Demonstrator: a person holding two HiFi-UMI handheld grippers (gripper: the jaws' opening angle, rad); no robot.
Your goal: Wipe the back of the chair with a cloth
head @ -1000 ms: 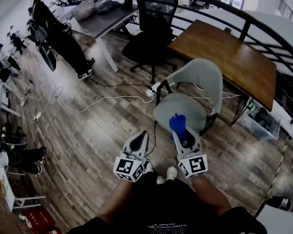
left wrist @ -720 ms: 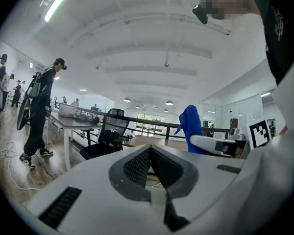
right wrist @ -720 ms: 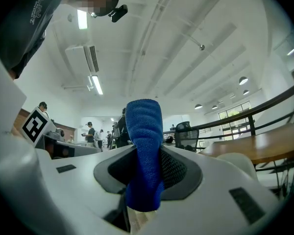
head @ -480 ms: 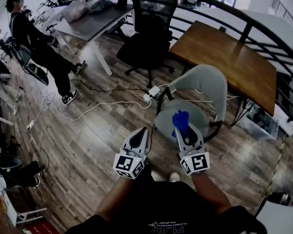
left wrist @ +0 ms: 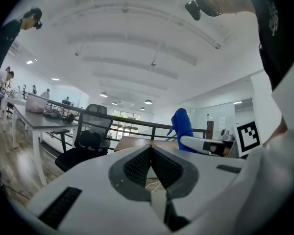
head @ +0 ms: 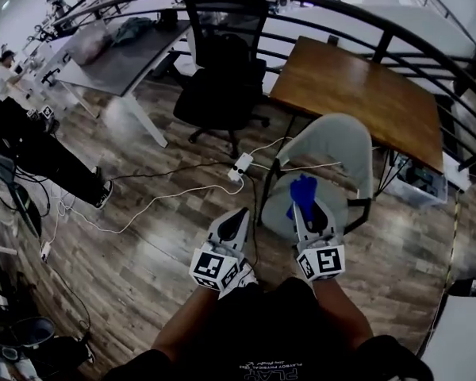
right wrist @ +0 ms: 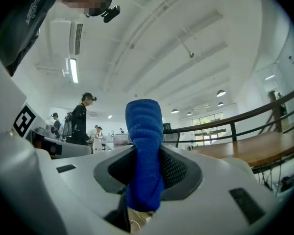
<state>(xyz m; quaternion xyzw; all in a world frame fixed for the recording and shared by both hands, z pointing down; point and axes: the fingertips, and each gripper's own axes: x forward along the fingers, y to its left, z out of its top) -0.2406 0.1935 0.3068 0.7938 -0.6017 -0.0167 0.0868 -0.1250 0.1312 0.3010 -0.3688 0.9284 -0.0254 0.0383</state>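
One cloth in R tongs, pointing fwd twd chair.

Bright ceiling-lit room, heavy fisheye distortion, dark vignetted corners, soft edges

I have stepped closer to the grey chair. In the head view its seat now runs under most of my right gripper, where a second ago only the tip overlapped the seat's front edge, and the blue cloth clamped there has carried further in over the seat toward the backrest. The person in black has gone from standing at the upper left to the left edge — lower in the picture and partly cut off. The black office chair has slid leftward. Two shoes showed below my grippers before; now just one shoe does.
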